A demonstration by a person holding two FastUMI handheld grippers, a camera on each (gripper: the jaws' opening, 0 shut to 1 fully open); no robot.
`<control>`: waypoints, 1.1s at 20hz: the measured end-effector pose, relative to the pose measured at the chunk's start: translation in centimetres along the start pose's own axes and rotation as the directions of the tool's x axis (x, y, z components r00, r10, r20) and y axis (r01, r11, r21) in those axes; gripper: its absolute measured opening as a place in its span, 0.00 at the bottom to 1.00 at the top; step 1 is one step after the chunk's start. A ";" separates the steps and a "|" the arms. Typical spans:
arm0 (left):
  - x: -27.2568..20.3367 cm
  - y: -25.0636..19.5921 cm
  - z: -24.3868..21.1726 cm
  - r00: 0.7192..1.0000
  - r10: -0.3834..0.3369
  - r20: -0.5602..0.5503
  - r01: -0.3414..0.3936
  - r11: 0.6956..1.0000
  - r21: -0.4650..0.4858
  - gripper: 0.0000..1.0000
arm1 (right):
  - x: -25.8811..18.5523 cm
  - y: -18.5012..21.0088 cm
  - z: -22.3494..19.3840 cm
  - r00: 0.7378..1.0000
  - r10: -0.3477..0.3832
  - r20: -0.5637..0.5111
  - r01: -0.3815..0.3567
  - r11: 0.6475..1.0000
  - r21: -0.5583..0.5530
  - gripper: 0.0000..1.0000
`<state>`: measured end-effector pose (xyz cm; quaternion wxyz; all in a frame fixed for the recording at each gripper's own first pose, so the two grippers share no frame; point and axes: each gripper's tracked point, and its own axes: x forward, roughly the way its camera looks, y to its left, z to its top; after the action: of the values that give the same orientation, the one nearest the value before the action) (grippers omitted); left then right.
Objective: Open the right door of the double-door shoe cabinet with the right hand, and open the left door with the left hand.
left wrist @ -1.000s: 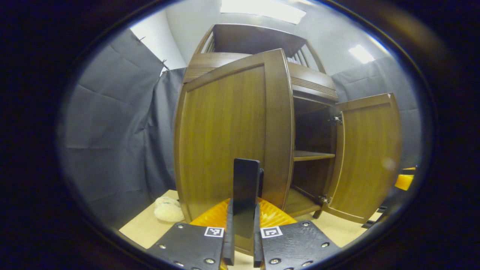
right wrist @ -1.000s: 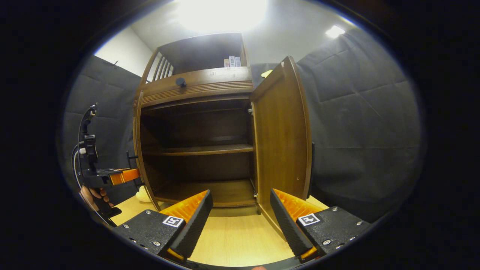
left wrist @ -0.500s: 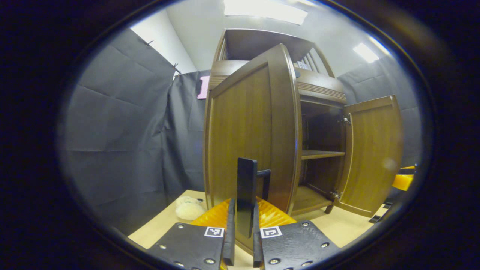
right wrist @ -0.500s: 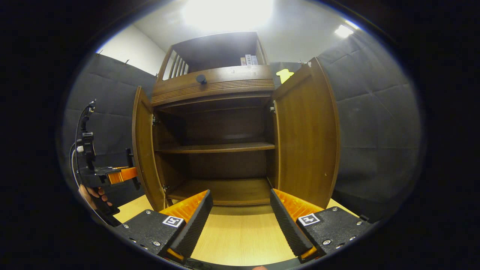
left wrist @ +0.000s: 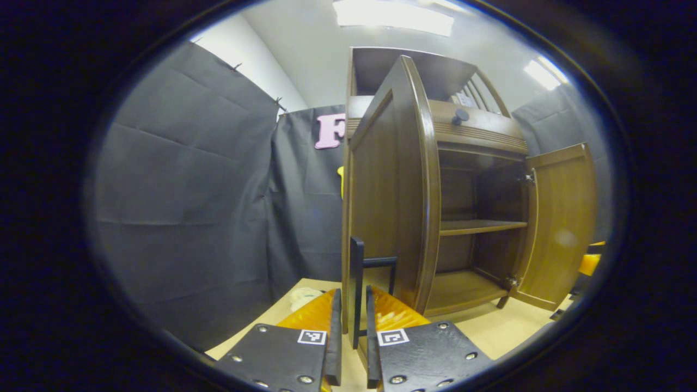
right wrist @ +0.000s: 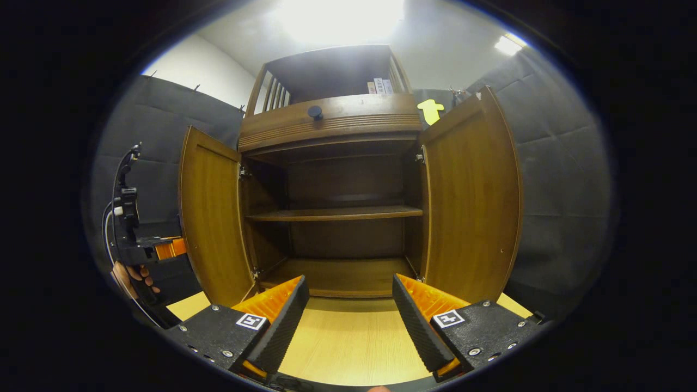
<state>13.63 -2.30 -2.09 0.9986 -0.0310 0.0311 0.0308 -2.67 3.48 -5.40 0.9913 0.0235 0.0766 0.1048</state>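
My left gripper (left wrist: pixel 353 348) is clamped on the black handle (left wrist: pixel 358 283) of the left door (left wrist: pixel 389 201), which stands swung wide. My right gripper (right wrist: pixel 351 316) hangs with fingers apart over the floor (right wrist: pixel 348 348). Beyond it, the cabinet (right wrist: pixel 332 122) gapes, shelf (right wrist: pixel 335 214) bare, right door (right wrist: pixel 471 201) open.

The brown wooden shoe cabinet (right wrist: pixel 332 130) stands upright on the pale wood floor with both doors swung wide. In the right gripper view the left door (right wrist: pixel 209 218) and the right door (right wrist: pixel 471 201) flare outward on either side of the dark interior. One shelf (right wrist: pixel 333 214) crosses it at mid-height. In the left gripper view a slim black handle (left wrist: pixel 357 283) stands on the left door's face.
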 end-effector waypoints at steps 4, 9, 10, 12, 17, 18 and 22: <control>-0.7 2.6 -0.2 0.999 0.036 -0.002 -0.036 0.999 0.004 0.23 | 0.0 1.3 0.0 1.000 0.011 -0.003 -0.011 1.000 -0.005 0.93; -1.7 4.6 -0.5 0.997 0.075 -0.005 -0.075 0.997 0.020 0.23 | -0.4 1.6 0.8 1.000 0.000 0.015 0.001 1.000 -0.018 0.95; -1.9 5.3 -0.6 0.996 0.090 -0.009 -0.089 0.996 0.020 0.23 | -0.5 1.5 0.9 1.000 -0.006 0.012 0.006 1.000 -0.014 0.95; -2.4 6.3 -0.8 0.994 0.109 -0.014 -0.108 0.994 0.023 0.23 | -0.8 1.0 1.5 1.000 -0.020 0.024 0.020 1.000 -0.009 0.93; -4.4 9.3 0.3 0.985 0.172 -0.008 -0.172 0.985 0.009 0.23 | -1.3 -0.4 2.5 0.999 -0.025 0.035 0.026 0.999 -0.021 0.93; -4.9 9.1 0.3 0.985 0.171 -0.014 -0.171 0.985 -0.006 0.24 | -1.7 -0.7 2.7 0.999 -0.027 0.036 0.027 0.999 -0.017 0.95; -8.1 7.8 1.0 0.987 0.160 -0.013 -0.160 0.987 -0.010 0.24 | -3.6 -2.4 3.6 0.997 -0.047 0.067 0.049 0.999 -0.021 0.93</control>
<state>5.08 5.01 -1.07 0.9925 -0.0338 0.0393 0.1109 -5.10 0.26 -1.46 0.9957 0.0139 0.0430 0.0809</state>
